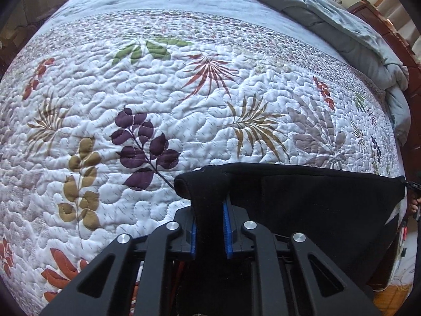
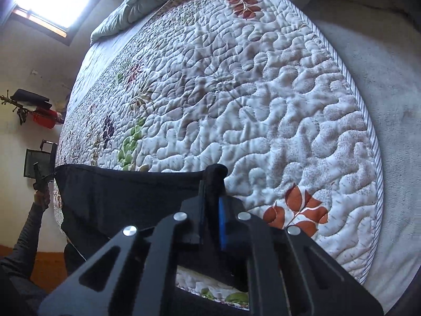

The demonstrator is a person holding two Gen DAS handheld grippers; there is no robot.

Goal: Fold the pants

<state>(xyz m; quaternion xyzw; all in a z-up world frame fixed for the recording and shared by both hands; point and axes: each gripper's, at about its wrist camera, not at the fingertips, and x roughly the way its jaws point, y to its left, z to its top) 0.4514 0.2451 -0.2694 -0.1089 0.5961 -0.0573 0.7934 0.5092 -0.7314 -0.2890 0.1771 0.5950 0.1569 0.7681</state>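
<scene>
The black pants (image 1: 315, 200) hang stretched between my two grippers above the quilted bed. My left gripper (image 1: 209, 210) is shut on one corner of the top edge, with black cloth pinched between its blue pads (image 1: 226, 226). In the right wrist view the pants (image 2: 126, 200) run off to the left. My right gripper (image 2: 211, 197) is shut on the other corner of that edge. The top edge is taut and straight. The lower part of the pants is hidden behind the grippers.
A white quilt with leaf prints (image 1: 184, 105) covers the bed and shows in the right wrist view (image 2: 263, 105) too. A rumpled grey-blue blanket (image 1: 355, 26) lies at the bed's far end. A wooden headboard (image 1: 394, 39) stands beyond it. A wall shelf with red items (image 2: 39, 113) is at left.
</scene>
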